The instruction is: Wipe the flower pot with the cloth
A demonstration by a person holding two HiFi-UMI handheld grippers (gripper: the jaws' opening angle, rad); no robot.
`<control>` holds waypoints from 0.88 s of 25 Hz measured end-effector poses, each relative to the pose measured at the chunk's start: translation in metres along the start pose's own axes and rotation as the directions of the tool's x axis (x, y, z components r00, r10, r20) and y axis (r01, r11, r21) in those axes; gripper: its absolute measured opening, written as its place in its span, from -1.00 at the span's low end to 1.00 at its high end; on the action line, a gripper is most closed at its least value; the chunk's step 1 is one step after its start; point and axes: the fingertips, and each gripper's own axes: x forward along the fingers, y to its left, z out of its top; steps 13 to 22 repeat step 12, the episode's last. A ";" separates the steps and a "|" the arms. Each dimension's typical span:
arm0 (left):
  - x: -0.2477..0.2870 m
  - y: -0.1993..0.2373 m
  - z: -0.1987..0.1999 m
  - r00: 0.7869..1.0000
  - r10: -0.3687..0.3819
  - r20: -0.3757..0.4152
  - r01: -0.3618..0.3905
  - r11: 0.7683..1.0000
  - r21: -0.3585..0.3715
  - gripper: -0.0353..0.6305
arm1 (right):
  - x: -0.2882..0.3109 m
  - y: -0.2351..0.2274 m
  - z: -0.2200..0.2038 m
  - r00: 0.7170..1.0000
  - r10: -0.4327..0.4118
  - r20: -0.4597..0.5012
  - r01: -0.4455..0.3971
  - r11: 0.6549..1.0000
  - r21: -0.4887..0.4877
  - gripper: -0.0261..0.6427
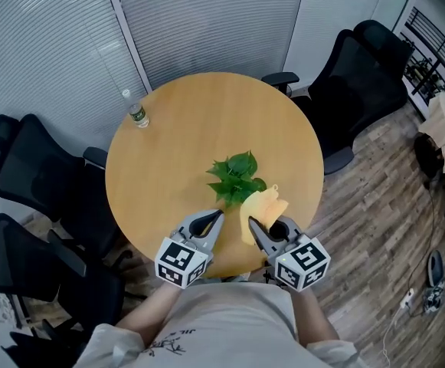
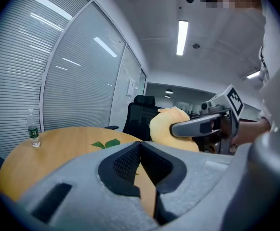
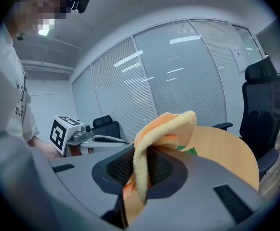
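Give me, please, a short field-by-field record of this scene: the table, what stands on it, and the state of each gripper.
table: round wooden table, black office chairs around it
plant: green leaves near the table's near edge; pot not visible
cloth: yellow cloth, next to the leaves
right gripper: shut on the yellow cloth
left gripper: shut, nothing between its jaws
bottle: water bottle, upright at the far left rim
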 end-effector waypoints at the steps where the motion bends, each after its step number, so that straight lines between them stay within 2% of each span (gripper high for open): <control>1: 0.000 0.000 0.001 1.000 0.002 0.002 -0.002 1.000 -0.001 -0.86 | -0.001 -0.001 -0.001 1.000 0.001 -0.001 -0.001 1.000 0.003 -0.77; 22: 0.004 -0.001 0.006 1.000 0.000 0.014 -0.001 1.000 0.006 -0.86 | 0.000 -0.003 -0.007 1.000 -0.012 0.007 0.012 1.000 0.026 -0.77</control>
